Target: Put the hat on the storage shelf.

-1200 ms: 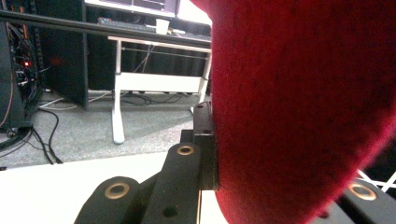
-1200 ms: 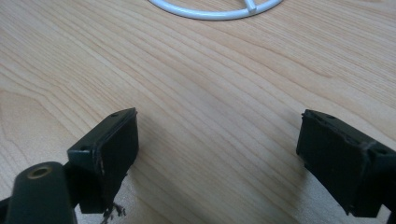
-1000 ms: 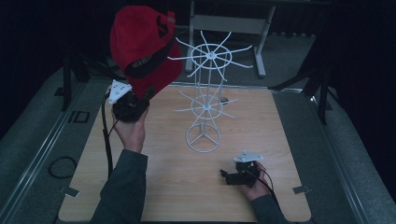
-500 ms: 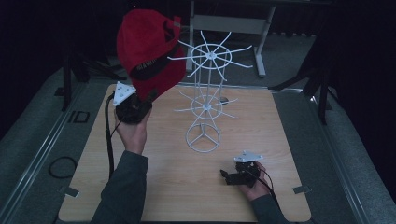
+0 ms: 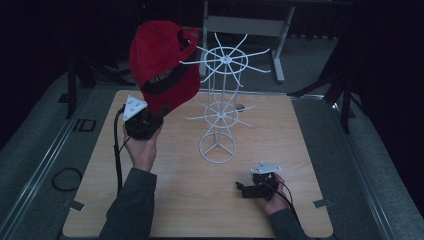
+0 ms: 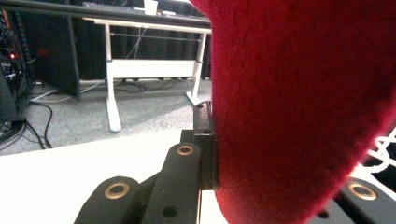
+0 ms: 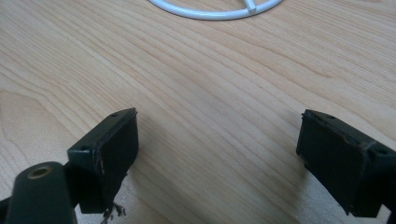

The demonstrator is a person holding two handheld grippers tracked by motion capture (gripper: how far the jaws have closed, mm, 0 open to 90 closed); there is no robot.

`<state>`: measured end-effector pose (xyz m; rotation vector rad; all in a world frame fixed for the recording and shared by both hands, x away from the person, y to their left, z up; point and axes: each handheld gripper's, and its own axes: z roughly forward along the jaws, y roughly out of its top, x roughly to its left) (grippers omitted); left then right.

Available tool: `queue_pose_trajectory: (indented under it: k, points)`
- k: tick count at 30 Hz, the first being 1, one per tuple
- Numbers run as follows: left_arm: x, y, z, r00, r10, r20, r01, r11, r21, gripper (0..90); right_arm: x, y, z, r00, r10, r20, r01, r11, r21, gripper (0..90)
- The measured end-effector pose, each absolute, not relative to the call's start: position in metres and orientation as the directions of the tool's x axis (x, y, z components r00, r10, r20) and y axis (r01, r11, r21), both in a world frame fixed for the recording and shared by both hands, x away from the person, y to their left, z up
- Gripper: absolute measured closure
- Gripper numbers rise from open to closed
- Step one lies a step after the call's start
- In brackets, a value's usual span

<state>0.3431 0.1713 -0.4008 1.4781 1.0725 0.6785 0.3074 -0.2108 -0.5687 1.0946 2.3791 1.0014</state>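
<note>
left gripper [image 5: 150, 116]: jaws pinch the bottom edge of the red cap [image 5: 162, 70], held up high at the far left, just beside the white wire rack [image 5: 220, 107] | right gripper [image 7: 217, 154]: jaws spread wide, holding nothing, low over the wood table [image 5: 300, 145], near right

The wooden counter [image 7: 196, 84] lies under the jaws in the right gripper view, its grain running slantwise between and ahead of them. In the left gripper view, well beyond the jaws and to their left, a white-legged desk [image 6: 154, 69] stands on grey carpet [image 6: 154, 107]. A black cable [image 6: 44, 119] trails over the carpet farther left, below a dark rack with a red light [image 6: 14, 55]
</note>
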Motion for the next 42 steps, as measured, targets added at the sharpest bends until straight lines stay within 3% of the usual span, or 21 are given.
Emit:
queue_pose_trajectory:
  k: [42]
  points:
    - [0.338, 0.168, -0.446, 0.423, 0.891, -0.166, 0.327, 0.02, 0.945, 85.2, 0.307, -0.211, -0.569, -0.647, 0.762, -0.009, 0.526, 0.455, 0.718, 12.7]
